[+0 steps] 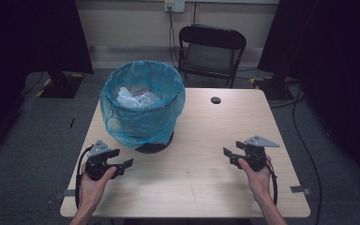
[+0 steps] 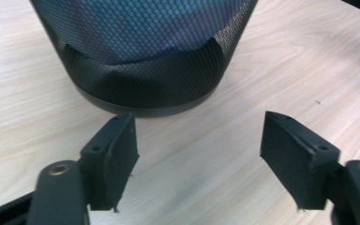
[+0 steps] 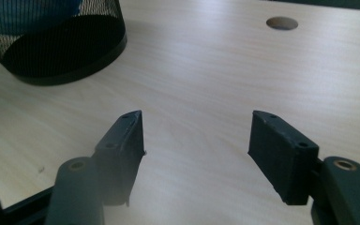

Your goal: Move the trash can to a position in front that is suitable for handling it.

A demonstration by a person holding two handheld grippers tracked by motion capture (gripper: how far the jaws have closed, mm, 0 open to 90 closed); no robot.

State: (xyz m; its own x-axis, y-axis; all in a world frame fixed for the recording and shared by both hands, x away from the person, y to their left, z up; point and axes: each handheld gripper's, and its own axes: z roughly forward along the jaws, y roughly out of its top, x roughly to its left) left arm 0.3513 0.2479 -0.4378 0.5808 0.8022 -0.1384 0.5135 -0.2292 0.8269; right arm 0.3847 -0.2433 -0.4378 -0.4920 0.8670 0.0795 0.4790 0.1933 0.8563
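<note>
One mesh bin (image 1: 143, 110) lined with a blue bag (image 1: 122, 119) stands on our table (image 1: 206, 187), holding crumpled white paper (image 1: 133, 98). We hold our left gripper (image 1: 124, 158) and right gripper (image 1: 228, 157) with jaws apart, empty.

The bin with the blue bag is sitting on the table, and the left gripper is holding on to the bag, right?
Not quite. The bin with the blue bag does sit on the table, but the left gripper holds nothing. In the left gripper view its jaws stand apart over bare wood, short of the bin.
</note>
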